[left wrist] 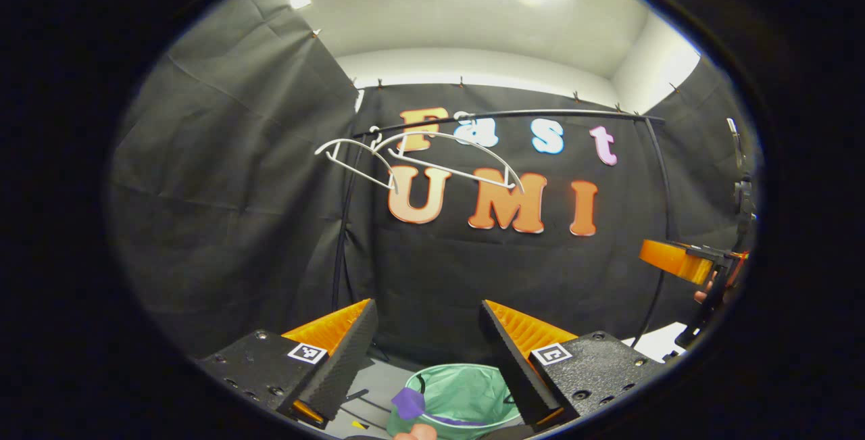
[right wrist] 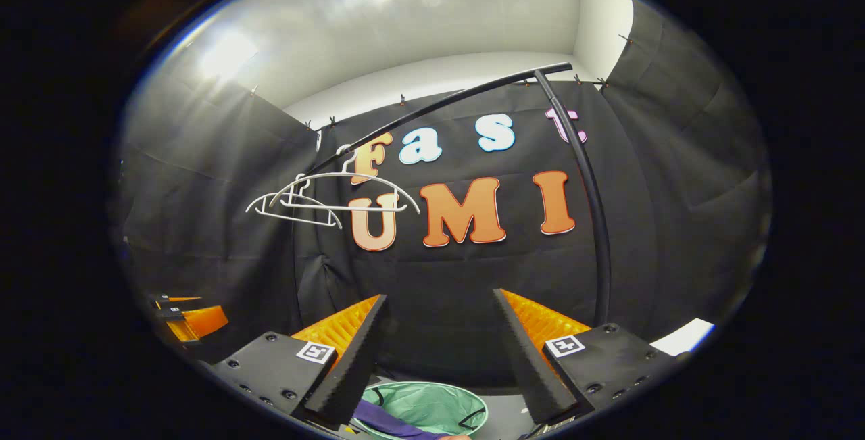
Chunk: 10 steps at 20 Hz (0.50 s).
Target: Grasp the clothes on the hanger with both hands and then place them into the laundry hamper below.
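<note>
Hanging bare from a black rail [right wrist: 446, 101] against the dark cloth wall: two white hangers [left wrist: 419, 159]. Below, on pale floor [left wrist: 378, 386], a green laundry hamper [left wrist: 466, 396] with purple clothes [left wrist: 407, 403] draped over its rim. Left tongs [left wrist: 426, 352] and right tongs [right wrist: 439, 352] spread wide, gripping nothing. Bright ceiling lights overhead.
</note>
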Motion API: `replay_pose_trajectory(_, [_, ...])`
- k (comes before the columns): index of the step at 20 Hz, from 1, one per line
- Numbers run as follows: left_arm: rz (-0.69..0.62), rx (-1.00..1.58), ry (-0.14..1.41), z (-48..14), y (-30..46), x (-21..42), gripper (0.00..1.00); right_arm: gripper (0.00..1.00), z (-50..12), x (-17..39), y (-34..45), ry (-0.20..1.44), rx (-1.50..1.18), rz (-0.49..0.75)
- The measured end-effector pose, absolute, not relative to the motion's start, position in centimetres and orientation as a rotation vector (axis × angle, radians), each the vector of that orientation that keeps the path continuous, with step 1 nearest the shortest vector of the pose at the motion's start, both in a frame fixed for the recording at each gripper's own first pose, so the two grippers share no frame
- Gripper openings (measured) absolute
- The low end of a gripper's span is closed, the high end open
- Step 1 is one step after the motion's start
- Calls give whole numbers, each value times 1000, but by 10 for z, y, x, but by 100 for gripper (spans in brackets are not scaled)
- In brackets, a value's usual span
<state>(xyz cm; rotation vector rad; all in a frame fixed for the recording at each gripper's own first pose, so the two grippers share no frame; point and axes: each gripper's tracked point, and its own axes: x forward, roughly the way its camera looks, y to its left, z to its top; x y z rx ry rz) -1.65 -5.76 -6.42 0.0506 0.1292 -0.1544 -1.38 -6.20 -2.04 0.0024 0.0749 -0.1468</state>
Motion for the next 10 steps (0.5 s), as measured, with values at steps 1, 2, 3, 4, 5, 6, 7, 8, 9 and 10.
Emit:
replay_pose_trajectory(1, [-137, 53, 113, -57, -54, -16, 92, 98, -25, -15, -61, 80, 17, -149])
replay_pose_trajectory(2, [-120, 68, 101, -49, -47, -17, 99, 98, -27, -13, -59, 79, 23, -154])
replay_pose_trajectory(3, [-99, 81, 91, -45, -41, -18, 91, 100, -30, -13, -59, 76, 20, -162])
replay_pose_trajectory(4, [-78, 83, 82, -41, -35, -17, 92, 100, -30, -13, -58, 76, 13, -161])
replay_pose_trajectory(5, [-65, 77, 74, -36, -32, -18, 92, 98, -32, -12, -54, 78, 8, -152])
replay_pose_trajectory(6, [-59, 73, 75, -35, -30, -18, 92, 98, -33, -13, -50, 82, 10, -143])
replay_pose_trajectory(7, [-57, 68, 79, -36, -29, -19, 92, 100, -33, -15, -48, 82, 17, -134])
replay_pose_trajectory(8, [-52, 64, 77, -33, -28, -23, 92, 100, -32, -14, -46, 82, 21, -127])
replay_pose_trajectory(9, [-46, 60, 72, -30, -27, -25, 92, 100, -32, -15, -46, 83, 19, -123])
replay_pose_trajectory(10, [-45, 58, 65, -27, -26, -28, 92, 98, -31, -15, -47, 80, 17, -123])
